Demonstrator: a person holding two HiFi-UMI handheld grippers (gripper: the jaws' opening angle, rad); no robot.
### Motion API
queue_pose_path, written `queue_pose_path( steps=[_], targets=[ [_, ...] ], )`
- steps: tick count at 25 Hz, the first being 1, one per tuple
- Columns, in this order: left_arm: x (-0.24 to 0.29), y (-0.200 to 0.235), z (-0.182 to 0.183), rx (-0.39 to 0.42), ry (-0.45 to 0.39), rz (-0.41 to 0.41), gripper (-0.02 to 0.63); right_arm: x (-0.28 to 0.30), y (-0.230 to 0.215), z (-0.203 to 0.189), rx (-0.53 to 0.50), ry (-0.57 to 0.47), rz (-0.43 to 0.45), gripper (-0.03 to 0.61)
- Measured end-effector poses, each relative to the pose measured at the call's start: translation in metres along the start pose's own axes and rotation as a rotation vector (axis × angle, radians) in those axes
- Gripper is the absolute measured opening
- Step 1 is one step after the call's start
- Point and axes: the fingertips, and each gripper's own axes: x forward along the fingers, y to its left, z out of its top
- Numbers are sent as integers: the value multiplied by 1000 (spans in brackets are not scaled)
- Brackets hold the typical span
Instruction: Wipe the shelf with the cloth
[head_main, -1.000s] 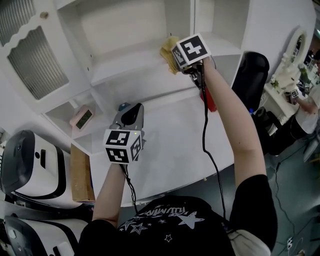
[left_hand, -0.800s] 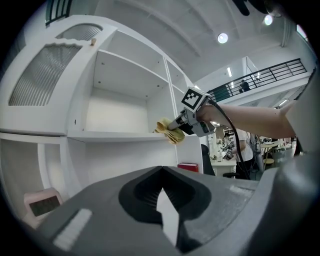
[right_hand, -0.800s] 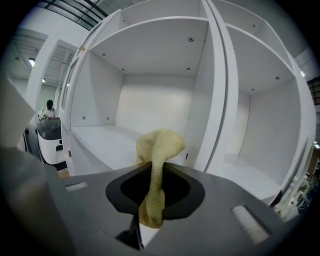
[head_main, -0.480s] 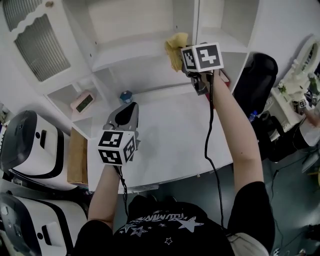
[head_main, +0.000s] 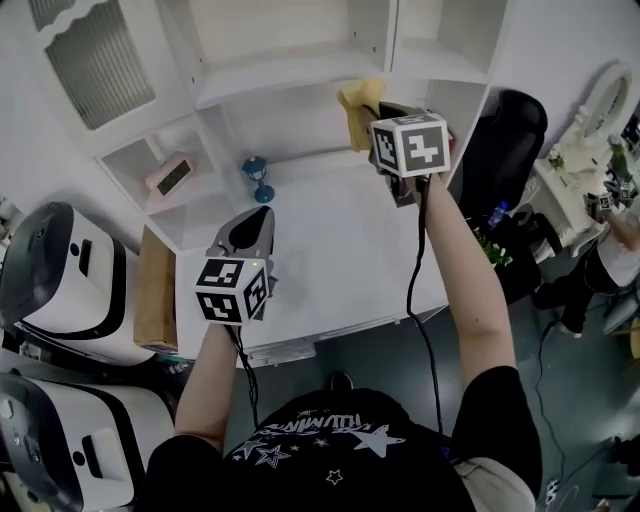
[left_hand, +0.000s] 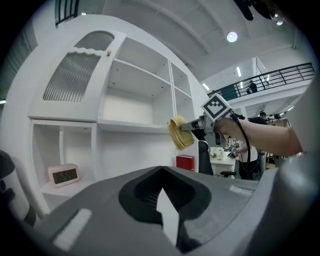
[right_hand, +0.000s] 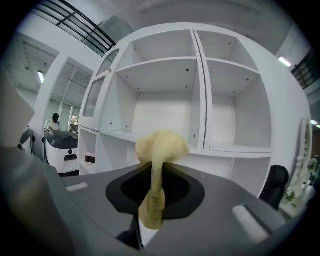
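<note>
A pink digital clock (head_main: 168, 176) is set in a low cubby (head_main: 135, 160) at the left. A small blue hourglass-shaped object (head_main: 259, 178) is stood upright at the back of the white desk (head_main: 330, 270). A brown board (head_main: 156, 300) is seen along the desk's left edge, beside white-and-black machines (head_main: 60, 290). A black chair (head_main: 505, 140) is placed at the right, with a red box (left_hand: 185, 162) just beside it. A ribbed-glass door (head_main: 95, 60) is seen at upper left.

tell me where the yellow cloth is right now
The yellow cloth is pinched in the right gripper, upper right of centre in the head view, held up at the white shelf's front edge beside the vertical divider.
</note>
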Motion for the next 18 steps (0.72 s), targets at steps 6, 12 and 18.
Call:
queue_pose_path(
  steps=[6,12,18],
  targets=[
    [-55,16,-31,-29,36,-8,0,-41,55,-29,-41,-55,-41,75],
    [-116,30,-67,24,66,-23,0,-81,118,-67,-5,-59,-84,75],
    [-179,38,-104,13,84,-42,0,-127,172,-101,9,-28,-111,74]
  ],
)
